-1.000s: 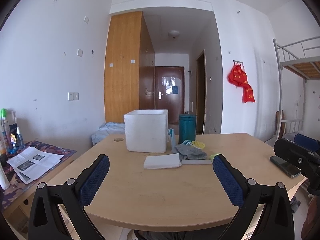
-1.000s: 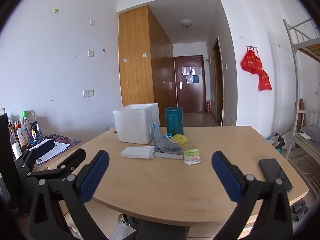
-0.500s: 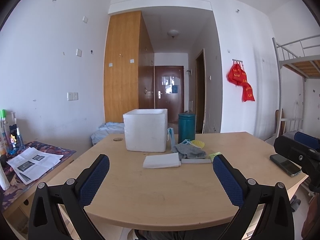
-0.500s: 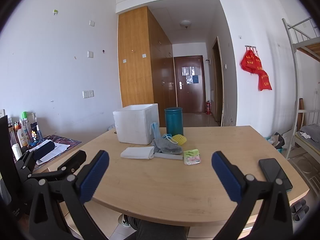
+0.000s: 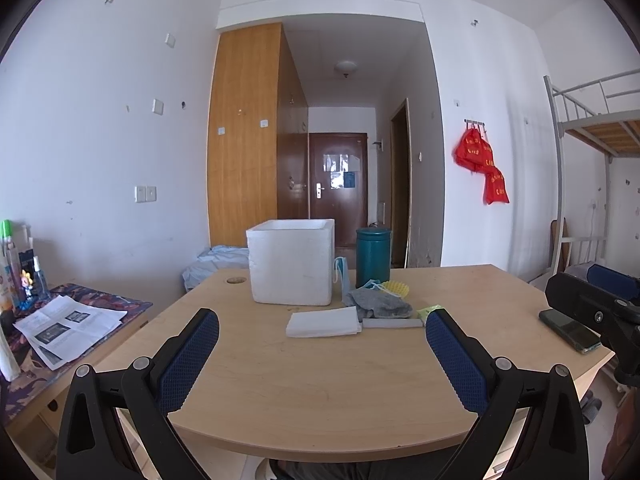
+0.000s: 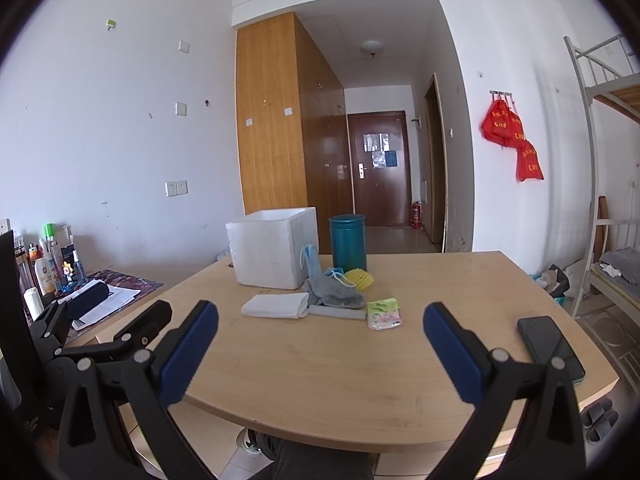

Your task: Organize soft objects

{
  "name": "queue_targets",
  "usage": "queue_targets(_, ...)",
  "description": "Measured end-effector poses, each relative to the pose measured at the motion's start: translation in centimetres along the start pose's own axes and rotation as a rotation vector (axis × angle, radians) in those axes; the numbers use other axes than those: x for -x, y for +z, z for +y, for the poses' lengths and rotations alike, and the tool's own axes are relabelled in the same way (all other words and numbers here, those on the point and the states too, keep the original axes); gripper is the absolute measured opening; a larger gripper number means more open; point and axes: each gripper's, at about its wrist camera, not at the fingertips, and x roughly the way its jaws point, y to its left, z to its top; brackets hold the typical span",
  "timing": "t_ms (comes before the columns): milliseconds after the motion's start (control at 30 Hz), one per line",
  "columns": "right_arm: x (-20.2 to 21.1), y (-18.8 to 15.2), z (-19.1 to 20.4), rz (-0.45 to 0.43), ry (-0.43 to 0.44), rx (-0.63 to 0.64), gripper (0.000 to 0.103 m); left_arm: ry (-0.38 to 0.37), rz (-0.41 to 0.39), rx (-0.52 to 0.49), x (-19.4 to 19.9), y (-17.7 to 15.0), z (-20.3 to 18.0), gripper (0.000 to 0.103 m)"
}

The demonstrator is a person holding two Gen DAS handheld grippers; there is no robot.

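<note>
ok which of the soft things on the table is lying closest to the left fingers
The folded white cloth. It lies flat in front of the foam box, nearer than the grey sock, the blue mask or the yellow sponge behind it.

On table (image 6: 360, 380): one foam box (image 6: 272, 252), one teal canister (image 6: 347, 242), one folded white cloth (image 6: 276, 306), one grey sock (image 6: 336, 296), one blue mask (image 6: 310, 264), one yellow scrubber (image 6: 360, 279), one green packet (image 6: 383, 313), one phone (image 6: 550, 346) at 3 o'clock.
</note>
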Motion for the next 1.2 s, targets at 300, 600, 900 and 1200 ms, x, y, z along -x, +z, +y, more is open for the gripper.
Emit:
queue_targets(300, -0.07, -0.15, -0.03, 0.0, -0.001, 0.004, 0.103, -0.001, 0.002, 0.0, 0.05, 0.02, 0.0, 0.103)
queue_targets(600, 0.06, -0.11, -0.04, -0.002, -0.002, 0.004, 0.103, -0.002, 0.001, -0.003, 0.01, 0.03, -0.09, 0.103)
queue_targets(900, 0.02, -0.04, -0.04, 0.0, -0.003, 0.004, 0.103, -0.003, 0.002, -0.005, -0.02, 0.17, -0.02, 0.103)
queue_targets(1200, -0.22, -0.01, -0.09, 0.005, -0.002, 0.009, 0.103, -0.006, 0.021, -0.006, -0.79, 0.42, -0.06, 0.103)
